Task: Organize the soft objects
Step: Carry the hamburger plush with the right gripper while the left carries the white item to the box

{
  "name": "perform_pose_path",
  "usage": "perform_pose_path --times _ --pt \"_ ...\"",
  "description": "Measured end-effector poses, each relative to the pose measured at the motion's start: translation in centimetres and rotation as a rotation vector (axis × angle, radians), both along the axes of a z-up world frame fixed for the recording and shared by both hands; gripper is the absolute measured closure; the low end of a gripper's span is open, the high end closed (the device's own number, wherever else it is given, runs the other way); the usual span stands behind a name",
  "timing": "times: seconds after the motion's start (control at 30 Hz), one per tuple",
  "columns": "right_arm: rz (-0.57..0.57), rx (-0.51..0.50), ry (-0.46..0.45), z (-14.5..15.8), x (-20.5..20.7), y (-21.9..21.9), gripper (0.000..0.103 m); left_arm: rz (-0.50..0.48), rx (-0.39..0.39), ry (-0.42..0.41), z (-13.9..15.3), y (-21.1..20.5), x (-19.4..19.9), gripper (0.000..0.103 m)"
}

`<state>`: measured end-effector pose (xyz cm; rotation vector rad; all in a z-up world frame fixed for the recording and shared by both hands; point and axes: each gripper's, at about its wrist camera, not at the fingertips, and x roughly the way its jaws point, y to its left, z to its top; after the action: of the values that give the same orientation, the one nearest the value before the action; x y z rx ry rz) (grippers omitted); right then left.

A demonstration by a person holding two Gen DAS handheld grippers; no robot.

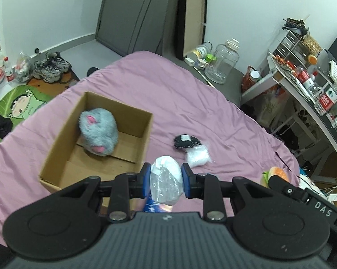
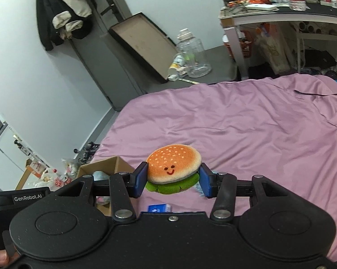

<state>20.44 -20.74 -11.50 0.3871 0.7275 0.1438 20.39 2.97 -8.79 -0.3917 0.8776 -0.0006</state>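
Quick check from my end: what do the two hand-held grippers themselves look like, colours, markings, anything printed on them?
Both are matte black plastic with blue finger pads, silver pivot screws and two round discs on the body. The left hand-held gripper has a ribbed grey centre panel. The right hand-held gripper carries a white "GenRobot.AI" label on its left side.

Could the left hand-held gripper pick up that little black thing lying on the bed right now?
Probably not yet. The left hand-held gripper is shut on a white plastic-wrapped bundle, so its fingers are full. The path to the black soft item on the pink sheet looks free once it drops the bundle.
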Motion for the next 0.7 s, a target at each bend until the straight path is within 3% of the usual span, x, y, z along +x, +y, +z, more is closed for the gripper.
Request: perform_pose_path --times 0.7 --pt "0.128 0.004 -0.005 -0.5 2.9 6.8 0.056 0.118 0.031 0.071 -3.2 8.1 2.2 0.075"
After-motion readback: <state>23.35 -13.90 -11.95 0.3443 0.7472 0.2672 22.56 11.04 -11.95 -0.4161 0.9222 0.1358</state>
